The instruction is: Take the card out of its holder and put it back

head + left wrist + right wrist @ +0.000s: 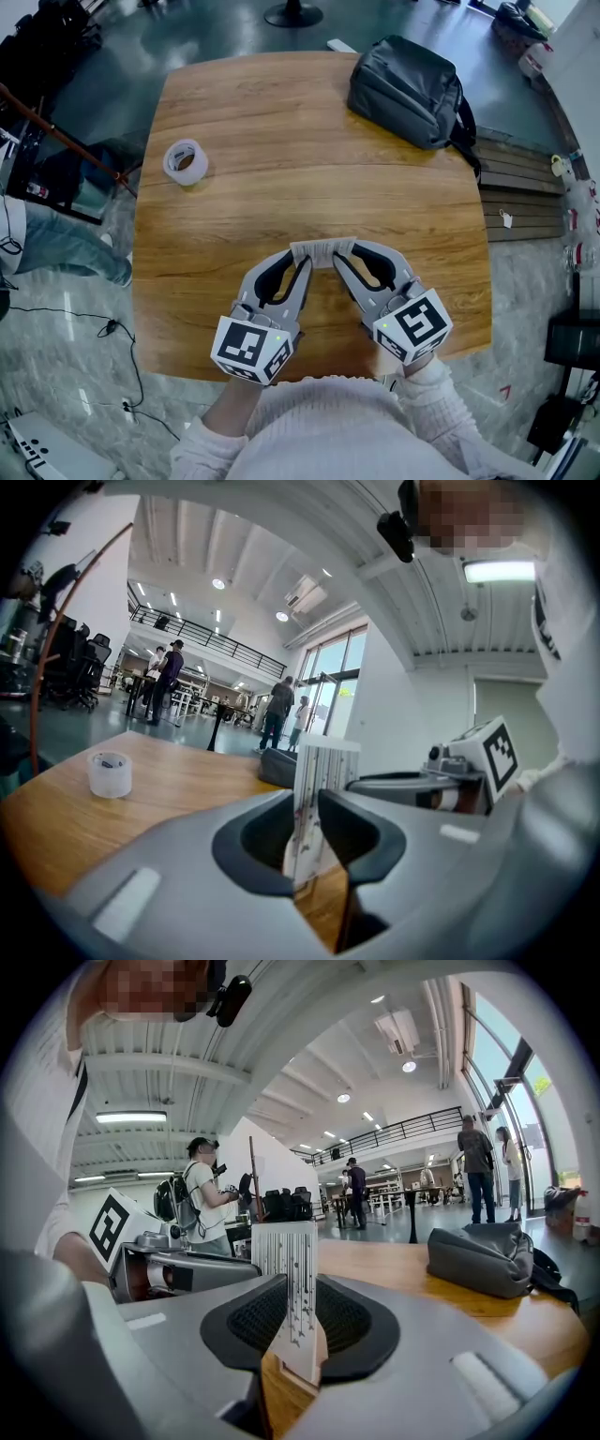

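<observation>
Above the near part of the light brown wooden table [281, 122], the flat white card holder with thin dark stripes [323, 248] hangs in the air between the two tools. The left gripper [302, 264] is clamped on one end of it and the right gripper [343, 264] is clamped on the other end, with the pads pressing on both flat faces. I judge the card is inside, but no view lets me separate it from the holder.

The main danger is that one pair of pads squeezes both layers together. Then a pull would not slide the card out; it would bend or tear the thin piece. If the two hands do not pull along one line, the piece may twist and jam. A weak grip on such a smooth surface may also slip, and the holder would drop on the table, well apart from the roll of clear tape [186, 161] and the grey fabric bag [408, 91].
</observation>
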A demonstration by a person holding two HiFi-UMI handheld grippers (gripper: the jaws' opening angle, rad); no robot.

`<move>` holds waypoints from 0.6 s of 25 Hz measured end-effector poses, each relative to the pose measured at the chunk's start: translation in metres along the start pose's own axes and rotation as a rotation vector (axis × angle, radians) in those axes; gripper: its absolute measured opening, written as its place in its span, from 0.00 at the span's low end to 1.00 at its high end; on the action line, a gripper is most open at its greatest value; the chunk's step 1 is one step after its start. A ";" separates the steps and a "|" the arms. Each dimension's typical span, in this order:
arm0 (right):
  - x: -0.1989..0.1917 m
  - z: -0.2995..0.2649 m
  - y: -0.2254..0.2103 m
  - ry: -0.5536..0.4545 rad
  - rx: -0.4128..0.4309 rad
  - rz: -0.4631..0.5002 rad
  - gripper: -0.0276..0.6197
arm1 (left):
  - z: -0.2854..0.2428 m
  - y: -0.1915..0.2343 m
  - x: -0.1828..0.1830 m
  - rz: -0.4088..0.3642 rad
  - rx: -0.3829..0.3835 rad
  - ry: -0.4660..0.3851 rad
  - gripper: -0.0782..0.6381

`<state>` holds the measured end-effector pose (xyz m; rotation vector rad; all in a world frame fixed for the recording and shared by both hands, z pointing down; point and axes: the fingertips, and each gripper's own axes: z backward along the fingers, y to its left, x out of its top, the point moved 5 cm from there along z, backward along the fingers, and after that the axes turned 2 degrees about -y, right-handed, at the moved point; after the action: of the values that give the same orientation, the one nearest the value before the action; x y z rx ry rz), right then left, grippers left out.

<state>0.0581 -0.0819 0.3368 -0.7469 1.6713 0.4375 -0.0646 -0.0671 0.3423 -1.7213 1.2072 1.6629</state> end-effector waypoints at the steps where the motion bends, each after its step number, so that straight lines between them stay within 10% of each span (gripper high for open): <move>1: -0.001 -0.003 -0.003 0.001 0.003 -0.002 0.17 | -0.003 0.002 -0.001 0.000 0.001 0.000 0.23; 15: -0.022 -0.036 -0.030 0.018 0.040 -0.071 0.17 | -0.030 0.029 -0.014 0.000 0.011 0.012 0.22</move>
<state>0.0547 -0.1214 0.3692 -0.7806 1.6601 0.3474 -0.0702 -0.1030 0.3676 -1.7269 1.2192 1.6450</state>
